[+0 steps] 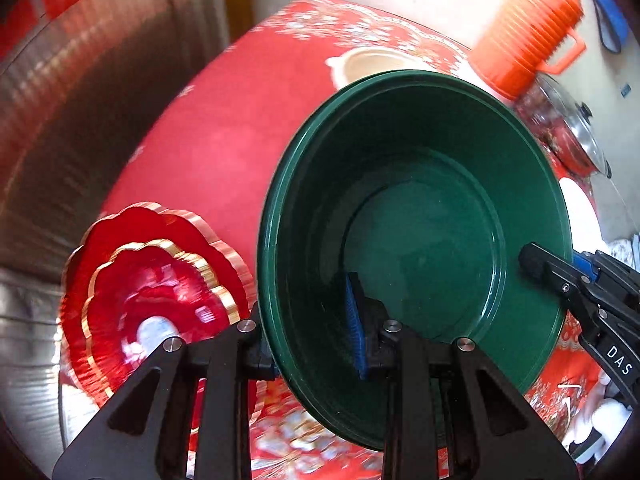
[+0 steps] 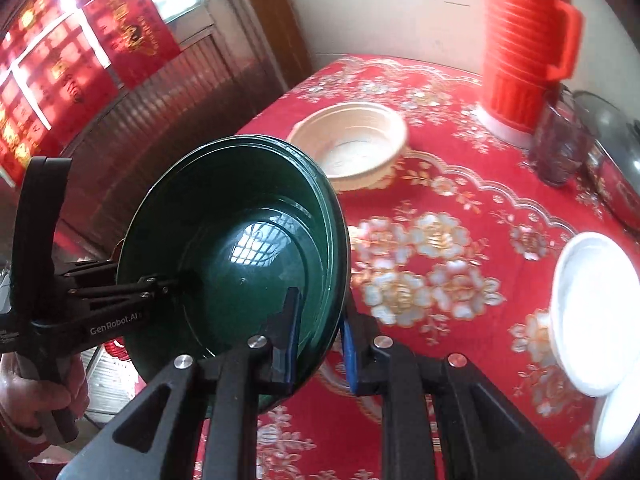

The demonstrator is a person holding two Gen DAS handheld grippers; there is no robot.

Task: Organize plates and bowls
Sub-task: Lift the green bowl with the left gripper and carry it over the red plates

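A dark green bowl (image 1: 420, 240), which looks like two nested ones, is held tilted above the red flowered tablecloth (image 1: 224, 128). My left gripper (image 1: 312, 320) is shut on its near rim, one finger inside, one outside. My right gripper (image 2: 320, 336) is shut on the opposite rim of the green bowl (image 2: 240, 256), and it shows at the right edge of the left wrist view (image 1: 560, 276). Red gold-edged scalloped plates (image 1: 152, 292) are stacked at the lower left. A cream bowl (image 2: 352, 144) sits on the far part of the table. White plates (image 2: 592, 320) lie at the right.
An orange ribbed thermos jug (image 2: 520, 40) stands at the back right, with a glass (image 2: 560, 148) and a glass pot lid (image 1: 568, 128) beside it. A wall and red paper hangings (image 2: 128, 28) are at the left, past the table edge.
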